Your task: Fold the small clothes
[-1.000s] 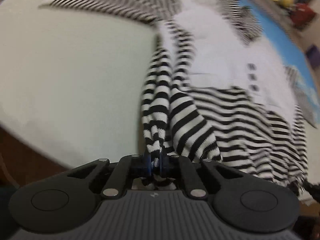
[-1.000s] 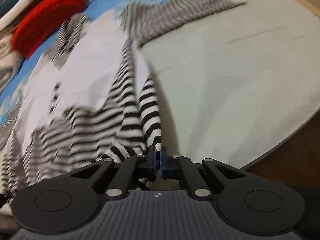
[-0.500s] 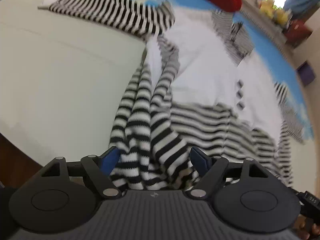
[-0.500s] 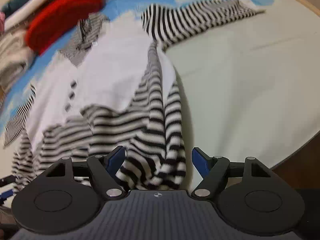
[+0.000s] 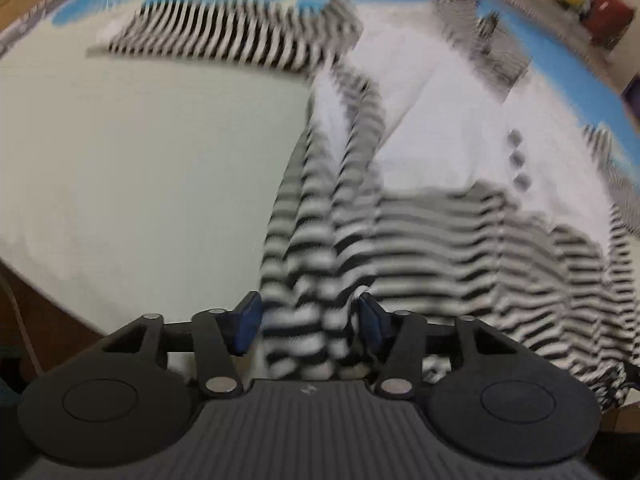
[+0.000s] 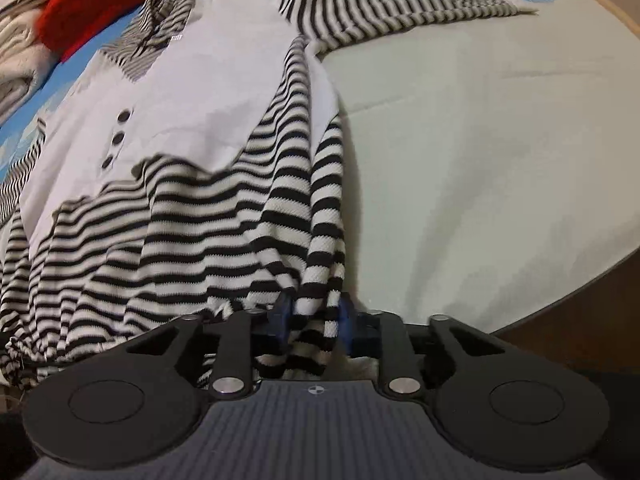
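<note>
A small white top (image 5: 440, 128) with black-and-white striped sleeves, collar and lower half lies spread on the pale cover, blurred in the left wrist view. My left gripper (image 5: 308, 320) stands over its bunched striped hem. The jaws are closing with the fabric between them, and a sliver of gap shows at the left pad. In the right wrist view the same top (image 6: 208, 92) shows three dark buttons. My right gripper (image 6: 314, 320) is closing on the other bunched hem corner, with both blue pads against the striped fabric.
The pale cover (image 6: 480, 140) stretches beside the top, with a blue cloud print at the far side. A red garment (image 6: 100, 4) and folded pale clothes (image 6: 16, 52) lie beyond the collar. The brown edge (image 6: 580, 320) runs close to the right gripper.
Both grippers were shut on the raised hem, then opened wide and the fabric slumped onto the cover. Now both pairs of jaws have narrowed around the bunched hem again.
</note>
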Demonstrator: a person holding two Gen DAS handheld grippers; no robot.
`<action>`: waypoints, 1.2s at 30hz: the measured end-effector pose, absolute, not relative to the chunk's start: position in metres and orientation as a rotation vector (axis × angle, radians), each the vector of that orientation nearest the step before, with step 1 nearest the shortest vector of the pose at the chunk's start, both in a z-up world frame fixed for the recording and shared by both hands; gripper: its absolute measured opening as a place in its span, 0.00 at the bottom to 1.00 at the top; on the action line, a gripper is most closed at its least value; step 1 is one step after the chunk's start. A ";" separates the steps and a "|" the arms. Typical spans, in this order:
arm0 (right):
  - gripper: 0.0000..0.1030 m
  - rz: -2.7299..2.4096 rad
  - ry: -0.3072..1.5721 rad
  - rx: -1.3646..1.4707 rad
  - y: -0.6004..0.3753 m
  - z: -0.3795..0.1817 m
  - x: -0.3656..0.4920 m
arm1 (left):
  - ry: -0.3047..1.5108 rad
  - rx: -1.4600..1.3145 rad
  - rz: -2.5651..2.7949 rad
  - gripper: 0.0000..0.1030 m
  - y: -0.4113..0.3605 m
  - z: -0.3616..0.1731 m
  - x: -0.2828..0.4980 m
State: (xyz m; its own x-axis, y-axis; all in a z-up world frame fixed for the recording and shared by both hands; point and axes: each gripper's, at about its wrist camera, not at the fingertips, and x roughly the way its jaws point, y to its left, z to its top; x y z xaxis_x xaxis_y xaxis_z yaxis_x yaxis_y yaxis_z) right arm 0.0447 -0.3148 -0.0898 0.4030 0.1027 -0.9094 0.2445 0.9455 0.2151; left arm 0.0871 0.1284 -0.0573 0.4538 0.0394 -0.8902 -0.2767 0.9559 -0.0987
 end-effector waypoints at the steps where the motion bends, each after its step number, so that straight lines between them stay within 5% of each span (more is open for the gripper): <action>1: 0.35 -0.102 1.134 0.336 -0.316 -0.086 0.044 | 1.048 -0.240 0.186 0.60 0.127 -0.051 0.083; 7: 0.51 -0.094 0.971 0.297 -0.311 -0.063 0.037 | 0.923 -0.172 0.125 0.59 0.102 -0.034 0.087; 12: 0.54 -0.109 1.189 0.175 -0.297 -0.097 0.047 | 1.189 0.060 0.178 0.56 0.087 -0.080 0.097; 20: 0.58 -0.137 1.135 0.077 -0.285 -0.088 0.044 | 1.084 -0.036 0.153 0.57 0.093 -0.059 0.100; 26: 0.58 -0.164 0.834 0.019 -0.284 -0.037 0.035 | 0.868 -0.056 0.160 0.73 0.085 -0.023 0.093; 36: 0.59 -0.024 0.537 0.004 -0.303 0.049 0.063 | 0.663 -0.066 0.129 0.78 0.071 0.009 0.091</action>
